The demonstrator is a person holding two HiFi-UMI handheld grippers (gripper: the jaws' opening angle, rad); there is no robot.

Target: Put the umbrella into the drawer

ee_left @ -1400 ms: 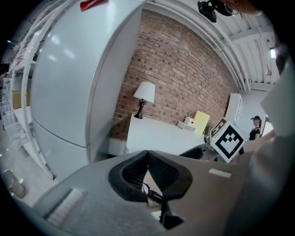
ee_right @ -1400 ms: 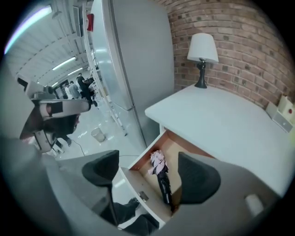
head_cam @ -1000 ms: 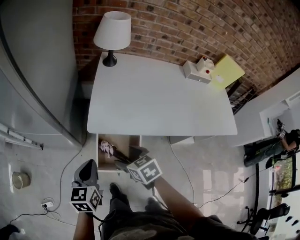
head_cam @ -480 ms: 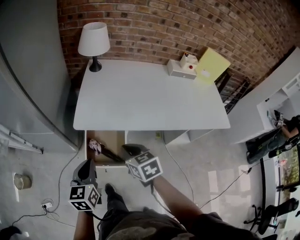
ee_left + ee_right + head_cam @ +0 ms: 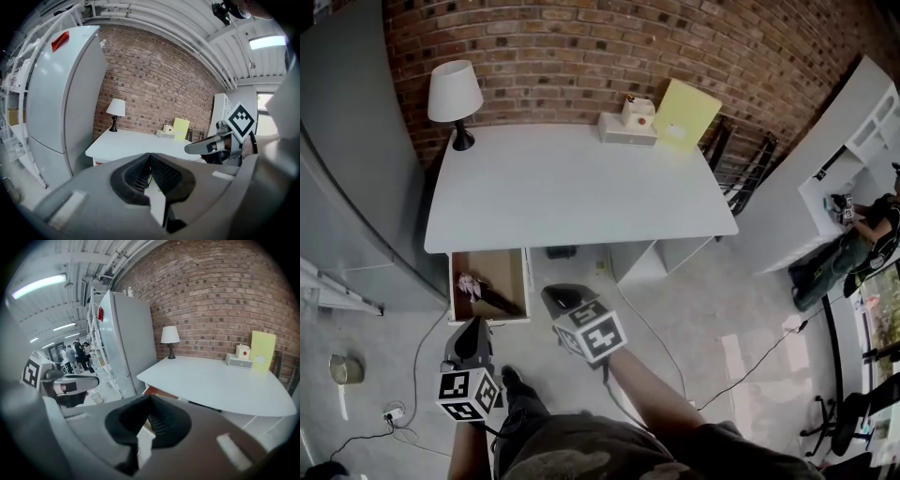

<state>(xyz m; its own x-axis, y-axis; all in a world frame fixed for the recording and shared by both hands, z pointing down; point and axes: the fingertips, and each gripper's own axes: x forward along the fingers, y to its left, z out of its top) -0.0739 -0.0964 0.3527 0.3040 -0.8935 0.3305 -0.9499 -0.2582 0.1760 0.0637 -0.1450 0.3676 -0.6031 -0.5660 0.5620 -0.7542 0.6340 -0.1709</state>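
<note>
The umbrella (image 5: 490, 296), black with a pink end, lies in the open wooden drawer (image 5: 499, 266) under the left end of the white table (image 5: 572, 192). My left gripper (image 5: 473, 324) hangs over the floor just in front of the drawer; its jaws (image 5: 150, 156) are shut and hold nothing. My right gripper (image 5: 551, 293) hovers to the right of the drawer, clear of it. Its jaws (image 5: 150, 399) are also shut and hold nothing. Each gripper shows in the other's view: the right gripper (image 5: 206, 146) and the left gripper (image 5: 70, 380).
A lamp (image 5: 454, 94) stands on the table's far left corner; a small white box (image 5: 628, 127) and a yellow board (image 5: 686, 114) are at the back by the brick wall. A grey fridge (image 5: 347, 159) stands to the left. Cables (image 5: 422, 356) trail across the floor.
Both grippers have drawn back from the drawer; the right one, earlier over the umbrella, is now clear of it. The umbrella stays in the drawer. The table looks farther away.
</note>
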